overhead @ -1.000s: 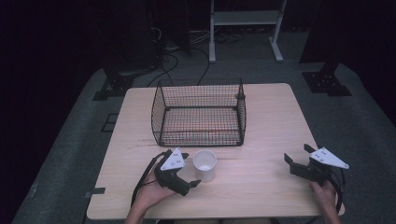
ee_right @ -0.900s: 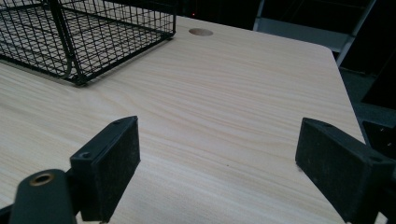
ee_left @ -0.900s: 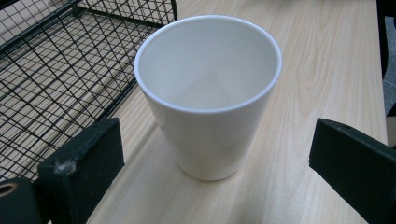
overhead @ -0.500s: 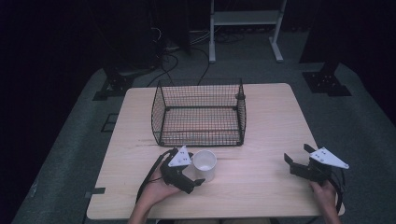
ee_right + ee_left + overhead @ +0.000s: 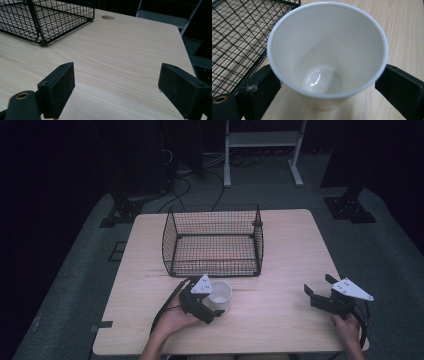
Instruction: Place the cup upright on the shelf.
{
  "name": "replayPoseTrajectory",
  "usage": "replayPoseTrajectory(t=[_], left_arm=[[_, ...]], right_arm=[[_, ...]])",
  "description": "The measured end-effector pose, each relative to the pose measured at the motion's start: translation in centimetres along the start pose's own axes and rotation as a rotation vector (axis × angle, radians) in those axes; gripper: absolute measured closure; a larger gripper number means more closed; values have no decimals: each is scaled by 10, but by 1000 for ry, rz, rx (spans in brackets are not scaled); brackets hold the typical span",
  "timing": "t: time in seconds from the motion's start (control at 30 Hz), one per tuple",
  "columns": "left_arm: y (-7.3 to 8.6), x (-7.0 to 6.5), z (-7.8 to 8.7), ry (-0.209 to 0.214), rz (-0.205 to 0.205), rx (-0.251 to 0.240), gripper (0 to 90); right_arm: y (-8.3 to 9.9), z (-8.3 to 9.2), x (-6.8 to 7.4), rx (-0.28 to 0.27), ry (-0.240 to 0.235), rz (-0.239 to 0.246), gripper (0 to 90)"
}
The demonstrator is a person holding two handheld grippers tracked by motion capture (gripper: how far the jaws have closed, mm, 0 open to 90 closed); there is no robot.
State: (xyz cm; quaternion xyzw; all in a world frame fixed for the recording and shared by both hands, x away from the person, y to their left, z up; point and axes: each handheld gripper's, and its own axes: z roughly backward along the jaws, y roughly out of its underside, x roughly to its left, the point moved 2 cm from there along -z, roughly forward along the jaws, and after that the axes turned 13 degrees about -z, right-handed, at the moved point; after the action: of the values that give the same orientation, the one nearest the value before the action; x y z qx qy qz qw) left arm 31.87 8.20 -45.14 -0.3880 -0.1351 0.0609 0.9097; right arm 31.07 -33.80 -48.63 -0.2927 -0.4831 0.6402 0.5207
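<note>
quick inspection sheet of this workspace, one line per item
surface: light wooden table, bare apart from the items below
job's things: white paper cup, upright and empty; black wire basket behind it, empty
clutter: nothing seen
grippers: left tongs around the cup, jaws just closing, at its wall on both sides; right tongs open over bare wood
cables: black cable trails from the left tongs; more on the floor behind
surroundings: dark room, grey floor, white metal frame at back
</note>
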Motion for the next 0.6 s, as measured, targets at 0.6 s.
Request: replayPoseTrajectory(t=[0.6], left_arm=[[-7, 5, -6, 48, -10, 22, 217]], right_arm=[[0, 0, 0, -1, -1, -2, 131]])
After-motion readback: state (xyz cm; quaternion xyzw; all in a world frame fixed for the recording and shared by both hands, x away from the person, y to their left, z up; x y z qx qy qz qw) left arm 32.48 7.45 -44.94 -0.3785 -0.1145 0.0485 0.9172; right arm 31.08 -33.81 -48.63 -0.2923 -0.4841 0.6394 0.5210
